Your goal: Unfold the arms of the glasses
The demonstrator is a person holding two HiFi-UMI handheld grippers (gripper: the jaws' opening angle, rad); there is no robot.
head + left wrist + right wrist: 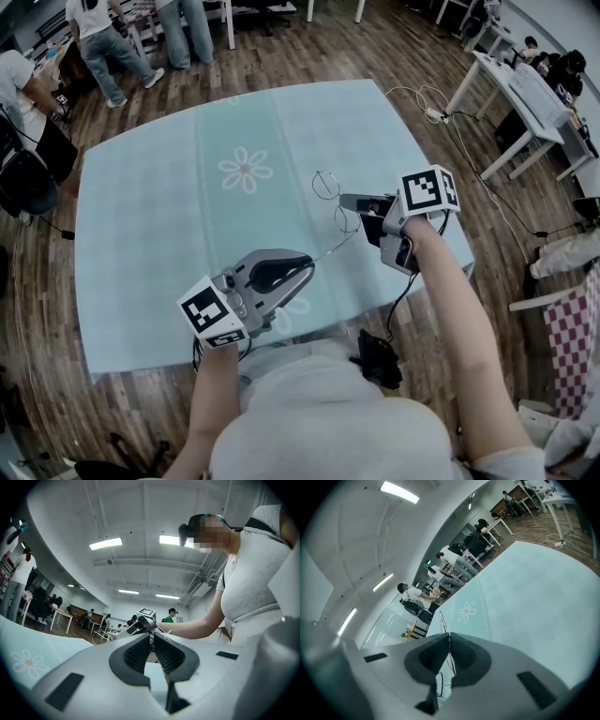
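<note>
Above the right side of the table (pixel 141 234), the right gripper (pixel 349 202) is clenching the frame of the glasses (pixel 326 185), and the nearer left gripper (pixel 305 265) is pinching one arm (pixel 336 247) at its tip. This looks like the opening of that arm, so the next move is probably calling for a gentle outward pull until it is standing straight.

glasses (pixel 327 186) over table (pixel 150 234), between left tongs (pixel 308 264) and right tongs (pixel 346 201)

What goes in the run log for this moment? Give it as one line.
left gripper: shut on end of one arm | right gripper: shut on glasses frame | glasses: held above table
</note>
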